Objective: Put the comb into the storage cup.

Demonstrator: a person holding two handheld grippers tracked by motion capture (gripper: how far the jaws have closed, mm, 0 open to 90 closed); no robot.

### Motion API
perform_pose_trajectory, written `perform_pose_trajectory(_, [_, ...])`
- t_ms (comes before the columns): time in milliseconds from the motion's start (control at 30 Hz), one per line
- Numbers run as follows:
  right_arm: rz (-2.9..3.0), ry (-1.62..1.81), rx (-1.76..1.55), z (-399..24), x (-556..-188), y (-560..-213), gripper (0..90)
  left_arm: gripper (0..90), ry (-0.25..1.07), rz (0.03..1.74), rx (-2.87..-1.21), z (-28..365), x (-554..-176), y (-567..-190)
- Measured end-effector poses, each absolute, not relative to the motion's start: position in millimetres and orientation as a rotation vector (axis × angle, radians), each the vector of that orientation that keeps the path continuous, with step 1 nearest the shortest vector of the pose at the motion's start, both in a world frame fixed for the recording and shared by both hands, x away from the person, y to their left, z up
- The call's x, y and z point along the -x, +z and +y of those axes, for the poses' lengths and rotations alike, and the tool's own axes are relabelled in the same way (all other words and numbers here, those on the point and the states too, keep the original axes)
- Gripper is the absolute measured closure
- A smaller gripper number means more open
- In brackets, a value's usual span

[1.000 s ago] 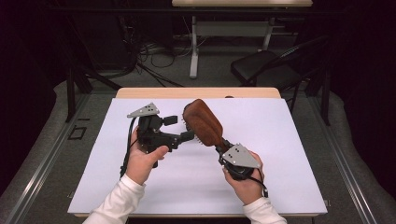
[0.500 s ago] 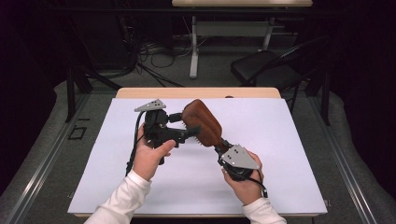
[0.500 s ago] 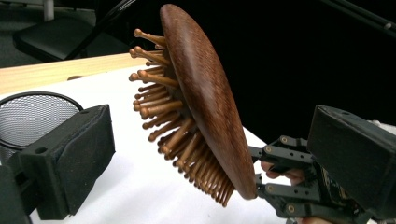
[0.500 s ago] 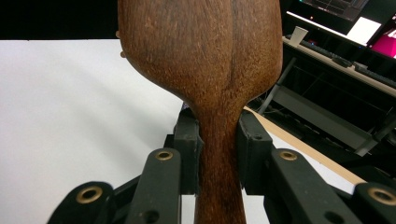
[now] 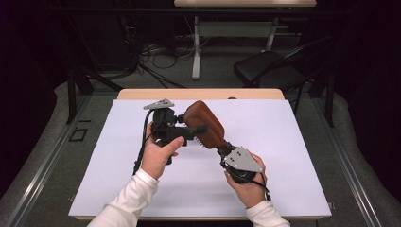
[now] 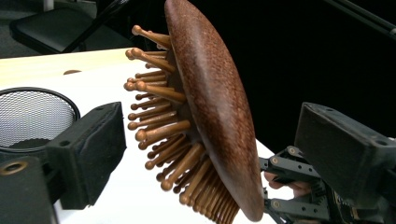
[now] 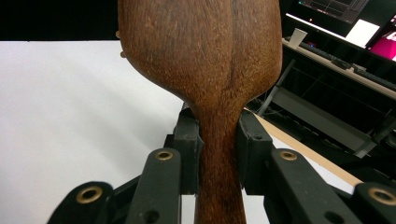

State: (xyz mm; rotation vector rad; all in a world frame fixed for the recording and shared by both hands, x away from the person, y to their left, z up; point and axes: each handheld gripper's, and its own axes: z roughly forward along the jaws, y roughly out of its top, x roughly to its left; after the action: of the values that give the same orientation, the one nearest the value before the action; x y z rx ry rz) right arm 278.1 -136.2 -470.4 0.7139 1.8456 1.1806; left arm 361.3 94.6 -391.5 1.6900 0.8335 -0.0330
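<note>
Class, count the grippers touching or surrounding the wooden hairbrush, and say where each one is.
2. The right gripper clamps the hairbrush handle; the left gripper has its jaws around the brush head, just been closing, not yet pressing.

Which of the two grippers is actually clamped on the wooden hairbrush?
The right gripper: its jaws pinch the hairbrush by the handle. The left gripper only straddles the brush head, jaws just closing, pads not pressing.
</note>
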Motion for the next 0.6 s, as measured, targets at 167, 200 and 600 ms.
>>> perform_pose_trajectory(167, [1.844,1.185,-0.711,-135.7,-277.7,-469.9,73.1,13.3,-0.039,0.84,-1.689,92.4,-363.3,-392.1])
perform_pose_trajectory(200, [1.843,1.183,-0.709,-135.7,-277.6,-469.8,73.1,14.1,-0.045,0.841,-1.69,92.1,-363.7,-392.2])
perform_pose_trajectory(600, [1.844,1.183,-0.701,-133.9,-276.7,-470.0,73.2,16.0,-0.07,0.874,-1.678,91.1,-367.8,-395.0])
